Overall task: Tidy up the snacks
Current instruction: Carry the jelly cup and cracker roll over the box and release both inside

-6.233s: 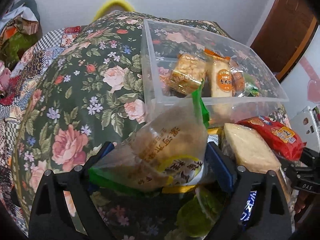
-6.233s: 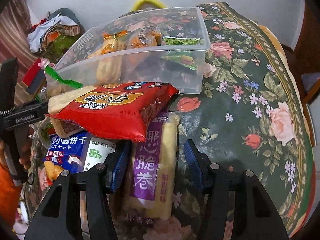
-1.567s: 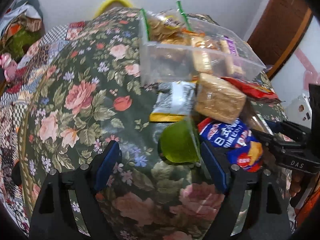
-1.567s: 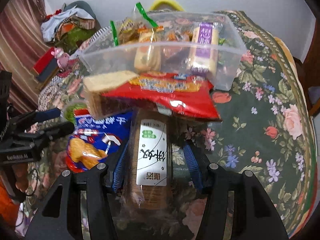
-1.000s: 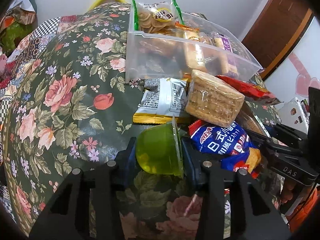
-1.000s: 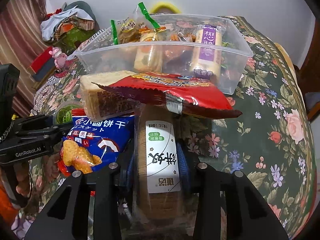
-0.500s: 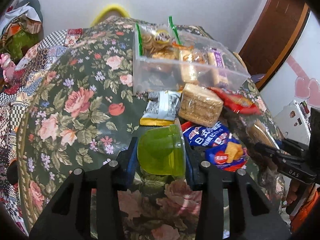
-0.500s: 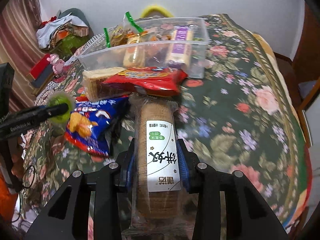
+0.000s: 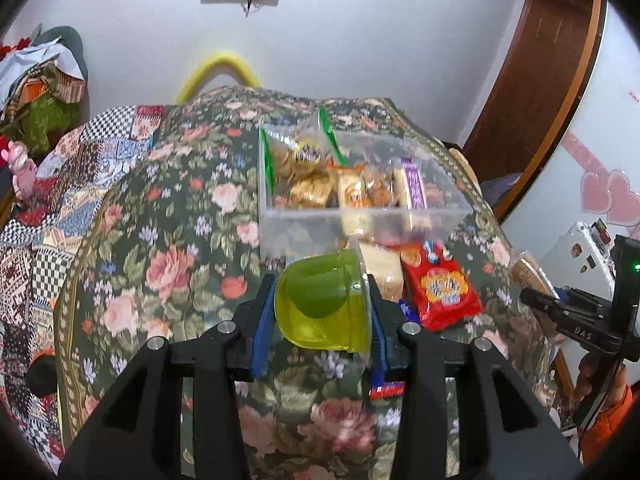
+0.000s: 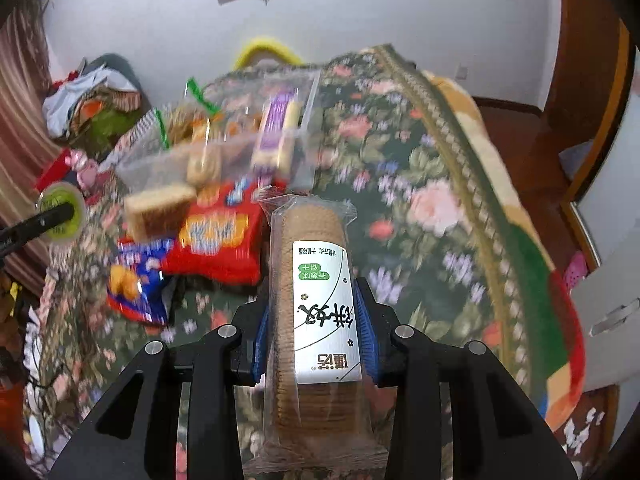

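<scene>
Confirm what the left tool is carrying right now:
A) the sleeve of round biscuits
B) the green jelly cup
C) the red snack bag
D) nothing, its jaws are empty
B: in the left wrist view the left tool is closed on the green jelly cup, lifted clear of the floral cloth, while the red snack bag lies on the table and the sleeve of round biscuits sits in the right tool.

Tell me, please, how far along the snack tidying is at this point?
Partly done: several packets already stand in the clear bin. In hand: the left hand-held gripper grips a green jelly cup, the right hand-held gripper a biscuit sleeve. Left: the red packet, blue packet and wafer block.
</scene>
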The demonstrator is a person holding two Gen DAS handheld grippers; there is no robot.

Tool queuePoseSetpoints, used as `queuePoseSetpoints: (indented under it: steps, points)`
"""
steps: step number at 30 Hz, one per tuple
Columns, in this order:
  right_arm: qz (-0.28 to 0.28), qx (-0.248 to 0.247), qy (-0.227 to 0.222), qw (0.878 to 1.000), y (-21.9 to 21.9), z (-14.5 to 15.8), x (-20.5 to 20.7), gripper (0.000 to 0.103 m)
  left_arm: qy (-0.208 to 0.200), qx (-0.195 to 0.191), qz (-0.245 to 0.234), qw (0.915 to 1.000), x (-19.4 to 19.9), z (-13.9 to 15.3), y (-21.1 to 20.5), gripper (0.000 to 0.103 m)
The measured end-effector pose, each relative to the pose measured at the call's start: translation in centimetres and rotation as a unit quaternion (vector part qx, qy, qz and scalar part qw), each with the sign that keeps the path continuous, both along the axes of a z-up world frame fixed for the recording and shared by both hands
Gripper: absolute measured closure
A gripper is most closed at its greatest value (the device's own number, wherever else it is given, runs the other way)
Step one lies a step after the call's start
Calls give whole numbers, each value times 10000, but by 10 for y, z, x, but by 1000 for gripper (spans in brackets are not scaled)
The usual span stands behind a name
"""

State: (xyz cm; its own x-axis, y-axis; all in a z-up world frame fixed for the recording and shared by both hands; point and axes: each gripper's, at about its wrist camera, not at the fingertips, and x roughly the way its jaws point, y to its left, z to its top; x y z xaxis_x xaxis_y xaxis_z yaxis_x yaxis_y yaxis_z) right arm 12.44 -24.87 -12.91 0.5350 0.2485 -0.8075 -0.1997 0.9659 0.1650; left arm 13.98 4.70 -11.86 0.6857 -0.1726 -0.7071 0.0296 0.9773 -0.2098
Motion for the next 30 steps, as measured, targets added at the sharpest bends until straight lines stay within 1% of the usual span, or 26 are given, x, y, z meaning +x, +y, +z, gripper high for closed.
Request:
queuePoseSetpoints:
  steps: [3,5,8,13,20,30]
  points:
    - [0,43,-206,9998,1,13,7,69,-84,-11,-14,10000,11,8,-1,63]
    - [31,81,-351,9993,3,21,14,69,-160,46,-17,9999,19,13,-3,63]
    - [87,110,-519,9986,9,28,25,69,-247,79,-46,9997,30,19,-4,63]
    - [125,132,-561,9983,21,26,46,69,-284,110,-55,9995,52,20,-7,63]
    - [212,378,-537,9976,35,26,80,69,-221,175,-64,9996,85,13,-9,63]
    - [474,242,-625,9966,68,27,122,69,-3,292,-124,9995,127,-9,-14,63]
